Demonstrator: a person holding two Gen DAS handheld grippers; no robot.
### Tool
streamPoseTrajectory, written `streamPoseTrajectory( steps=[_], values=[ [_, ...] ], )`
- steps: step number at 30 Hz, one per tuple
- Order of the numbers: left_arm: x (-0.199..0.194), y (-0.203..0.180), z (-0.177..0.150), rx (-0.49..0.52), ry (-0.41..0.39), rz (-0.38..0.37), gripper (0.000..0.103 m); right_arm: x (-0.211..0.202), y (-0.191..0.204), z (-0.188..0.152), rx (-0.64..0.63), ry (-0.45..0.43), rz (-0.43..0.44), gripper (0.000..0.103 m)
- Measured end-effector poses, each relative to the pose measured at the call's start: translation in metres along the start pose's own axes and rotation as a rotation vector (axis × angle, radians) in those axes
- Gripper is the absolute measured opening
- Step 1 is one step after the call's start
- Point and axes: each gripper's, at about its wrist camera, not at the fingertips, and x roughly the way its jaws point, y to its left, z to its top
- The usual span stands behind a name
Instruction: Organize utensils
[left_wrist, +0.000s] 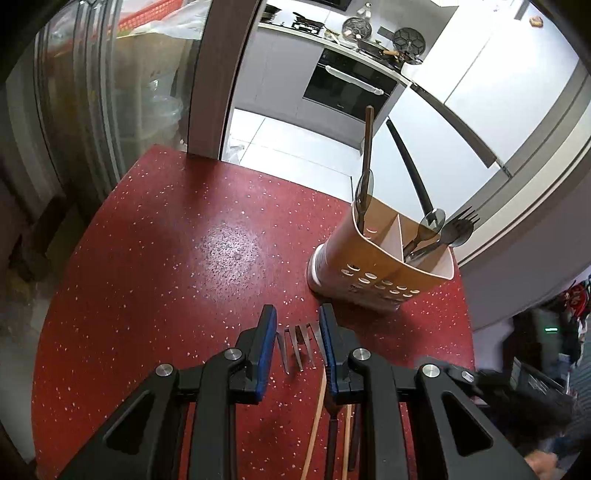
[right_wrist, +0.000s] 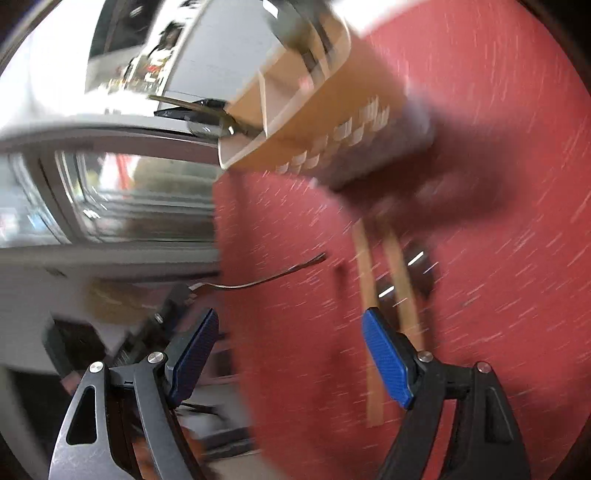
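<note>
Steel fork (left_wrist: 299, 347) in left gripper (left_wrist: 297, 325) — tines pointing forward.

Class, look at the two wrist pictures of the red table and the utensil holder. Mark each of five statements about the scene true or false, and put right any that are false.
1. The left claw grips a fork by the head. True.
2. The utensil holder lies on its side on the table. False: it stands upright.
3. The right claw has nothing between its fingers. True.
4. The holder is empty. False: a spoon, a dark fork and a wooden-handled utensil stand in it.
5. Wooden chopsticks lie on the table. True.
</note>
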Motion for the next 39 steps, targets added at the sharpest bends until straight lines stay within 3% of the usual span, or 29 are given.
streamPoseTrajectory(
  steps=[2,8,15,16,22,26,27,28,29,30,34,37,39],
  values=[
    [-0.024,0.009,0.007,-0.013,-0.005,-0.007,0.046,0.025,-0.016,0.006,0.146,0.052,0.118,0.083],
    [-0.069,0.015,0.011,-0.014,-0.021,-0.027,0.046,0.086,-0.03,0.006,0.339,0.127,0.248,0.082],
    [-0.086,0.022,0.007,-0.007,-0.022,-0.038,0.045,0.085,-0.005,0.014,0.264,0.095,0.23,0.002],
    [-0.087,0.024,0.006,-0.008,-0.019,-0.051,0.045,0.078,-0.002,0.017,0.247,0.066,0.223,0.001],
    [-0.097,0.025,0.0,0.034,-0.015,-0.085,0.045,0.022,0.029,0.033,0.061,-0.077,0.163,0.0],
    [-0.094,0.029,-0.005,0.017,0.003,-0.088,0.045,0.008,0.036,0.039,0.028,-0.064,0.111,0.002],
    [-0.095,0.031,-0.005,0.006,0.001,-0.089,0.045,0.013,0.032,0.041,0.053,-0.022,0.103,0.016],
    [-0.097,0.032,-0.005,-0.001,-0.004,-0.089,0.045,0.021,0.025,0.039,0.094,0.025,0.095,0.037],
    [-0.099,0.033,-0.004,-0.003,-0.012,-0.089,0.045,0.029,0.018,0.037,0.143,0.06,0.082,0.093],
    [-0.102,0.033,-0.003,-0.002,-0.019,-0.091,0.045,0.033,0.01,0.033,0.175,0.071,0.08,0.102],
    [-0.11,0.03,-0.001,0.024,-0.021,-0.097,0.045,0.063,-0.01,0.021,0.287,0.092,0.162,0.099],
    [-0.114,0.028,-0.003,0.034,-0.013,-0.1,0.045,0.085,-0.013,0.017,0.333,0.134,0.191,0.071],
    [-0.115,0.028,-0.005,0.036,-0.007,-0.102,0.045,0.093,-0.01,0.015,0.326,0.161,0.196,0.042]
  ],
)
